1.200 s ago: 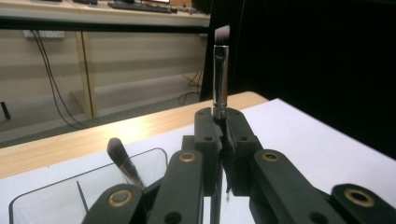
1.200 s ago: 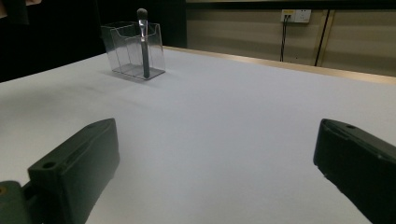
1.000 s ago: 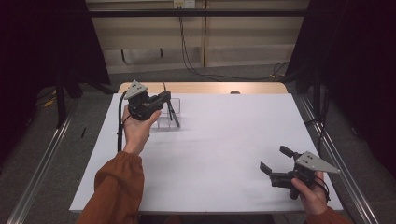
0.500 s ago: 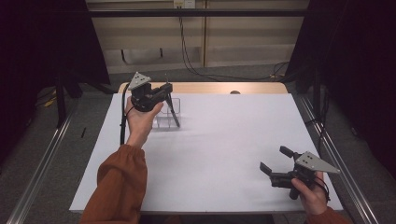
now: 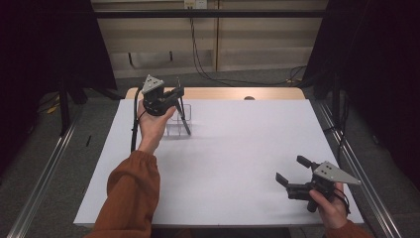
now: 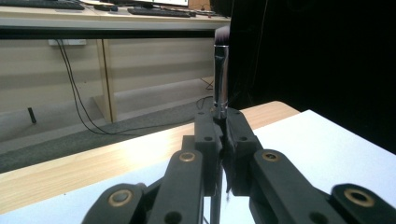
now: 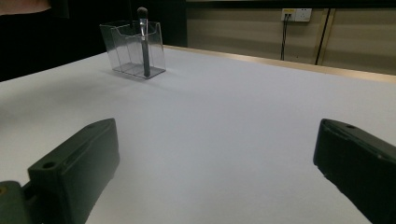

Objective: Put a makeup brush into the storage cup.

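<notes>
My left gripper (image 5: pixel 178 93) (image 6: pixel 222 123) is shut on a makeup brush (image 6: pixel 220 70), held upright with the bristles on top. In the high view that brush (image 5: pixel 178 83) rises as a thin line just behind a clear acrylic holder (image 5: pixel 174 128) (image 7: pixel 126 46) at the table's far left. A second brush (image 5: pixel 185 119) (image 7: pixel 144 46) stands in the holder, bristles up and leaning a little. My right gripper (image 5: pixel 291 168) (image 7: pixel 215 158) sits low at the near right of the table, open with nothing between its jaws, pointing toward the holder.
A white sheet (image 5: pixel 237 148) covers the table, with a strip of bare wood (image 5: pixel 223 93) along the far edge. Metal rails (image 5: pixel 44 173) run along both sides. Cables (image 5: pixel 198 54) hang against the wall behind.
My left hand has shifted a little to the right and farther back with the brush in its jaws, and the gripper has turned. The right gripper has stayed where it was.
</notes>
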### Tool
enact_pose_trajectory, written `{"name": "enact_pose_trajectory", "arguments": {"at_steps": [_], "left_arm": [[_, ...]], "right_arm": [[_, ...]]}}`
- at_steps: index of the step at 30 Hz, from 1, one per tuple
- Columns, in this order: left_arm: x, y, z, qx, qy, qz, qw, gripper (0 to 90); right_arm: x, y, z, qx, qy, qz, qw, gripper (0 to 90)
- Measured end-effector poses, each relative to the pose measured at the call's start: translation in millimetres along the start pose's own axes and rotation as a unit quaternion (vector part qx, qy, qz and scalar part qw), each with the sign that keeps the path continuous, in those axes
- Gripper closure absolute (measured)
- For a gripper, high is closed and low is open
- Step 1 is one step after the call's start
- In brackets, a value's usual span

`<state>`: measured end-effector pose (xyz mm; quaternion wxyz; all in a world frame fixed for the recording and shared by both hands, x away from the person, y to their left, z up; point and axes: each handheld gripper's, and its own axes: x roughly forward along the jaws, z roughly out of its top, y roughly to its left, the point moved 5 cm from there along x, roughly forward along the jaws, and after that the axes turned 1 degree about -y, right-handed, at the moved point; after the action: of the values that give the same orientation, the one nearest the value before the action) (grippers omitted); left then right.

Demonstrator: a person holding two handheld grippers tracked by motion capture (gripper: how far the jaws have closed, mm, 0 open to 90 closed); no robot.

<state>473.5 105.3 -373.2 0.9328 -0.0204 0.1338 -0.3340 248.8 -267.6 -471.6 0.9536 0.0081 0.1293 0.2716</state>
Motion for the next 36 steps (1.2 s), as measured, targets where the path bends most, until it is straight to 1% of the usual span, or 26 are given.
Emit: {"name": "enact_pose_trajectory", "arguments": {"at_steps": [1,4,7,9,11,13,14,18,21,24,25,27,28,29,32,33,35,36], "left_arm": [[0.9,-1.7,-0.6,-0.001,-0.001,-0.004,1.0000,85.5],[2.6,-3.7,-3.2,0.004,0.005,-0.004,1.0000,85.6],[4.6,-2.8,-5.0,0.002,0.006,0.000,1.0000,85.5],[6.1,-3.9,-6.1,0.008,0.009,0.001,0.9999,85.6],[8.1,-5.0,-7.2,0.009,0.009,-0.001,0.9999,85.6],[10.1,-4.0,-9.3,0.013,0.011,0.002,0.9998,85.5],[11.1,-3.5,-10.7,0.008,0.013,0.002,0.9999,85.5],[12.8,-1.7,-13.4,0.012,0.017,0.003,0.9998,85.5],[13.7,-2.2,-15.6,0.007,0.021,0.005,0.9997,85.5],[14.8,-1.8,-18.2,0.009,0.024,0.001,0.9997,85.6],[15.0,-1.2,-19.4,0.006,0.026,0.004,0.9996,85.5],[15.9,-0.5,-20.7,0.001,0.026,0.002,0.9997,85.5],[16.4,0.0,-21.8,0.003,0.030,0.003,0.9995,85.6],[17.1,0.3,-22.7,-0.001,0.030,0.004,0.9995,85.6],[18.3,0.8,-24.8,0.001,0.035,0.005,0.9994,85.6],[18.5,1.1,-25.5,0.000,0.034,0.002,0.9994,85.6],[18.3,2.7,-27.8,-0.004,0.036,0.004,0.9993,85.5],[18.4,3.2,-29.1,-0.003,0.038,0.006,0.9993,85.6]], "right_arm": [[0.2,-0.1,-0.1,0.000,0.000,0.000,1.0000,0.0],[0.5,0.1,-0.1,0.001,0.000,0.000,1.0000,0.1],[-0.2,0.4,0.3,0.000,-0.001,0.001,1.0000,0.1],[-0.2,0.5,0.0,0.001,0.000,0.002,1.0000,0.2],[0.5,0.3,-0.3,0.000,0.001,0.003,1.0000,0.2],[0.6,0.5,-0.2,0.001,0.000,0.003,1.0000,0.2],[0.3,0.5,-0.1,0.000,0.000,0.002,1.0000,0.2],[-0.3,-0.1,-0.2,0.000,0.000,0.003,1.0000,0.2],[-0.2,0.1,-0.1,-0.001,0.000,0.003,1.0000,0.2],[-0.6,0.6,0.0,0.000,0.000,0.001,1.0000,0.0],[-0.6,0.6,0.0,0.000,0.001,0.001,1.0000,0.0],[-0.3,0.6,-0.1,-0.001,0.000,0.002,1.0000,0.0],[-0.2,0.6,-0.1,-0.001,0.000,0.001,1.0000,0.0],[-0.1,0.4,-0.1,-0.003,-0.001,0.000,1.0000,0.0],[-0.2,0.5,0.0,-0.002,-0.001,0.000,1.0000,0.0],[-0.3,0.5,0.0,-0.002,0.000,0.001,1.0000,0.0],[-0.1,0.6,-0.1,-0.002,0.000,0.001,1.0000,0.0],[0.0,1.2,-0.2,-0.001,0.000,0.003,1.0000,0.0]]}}
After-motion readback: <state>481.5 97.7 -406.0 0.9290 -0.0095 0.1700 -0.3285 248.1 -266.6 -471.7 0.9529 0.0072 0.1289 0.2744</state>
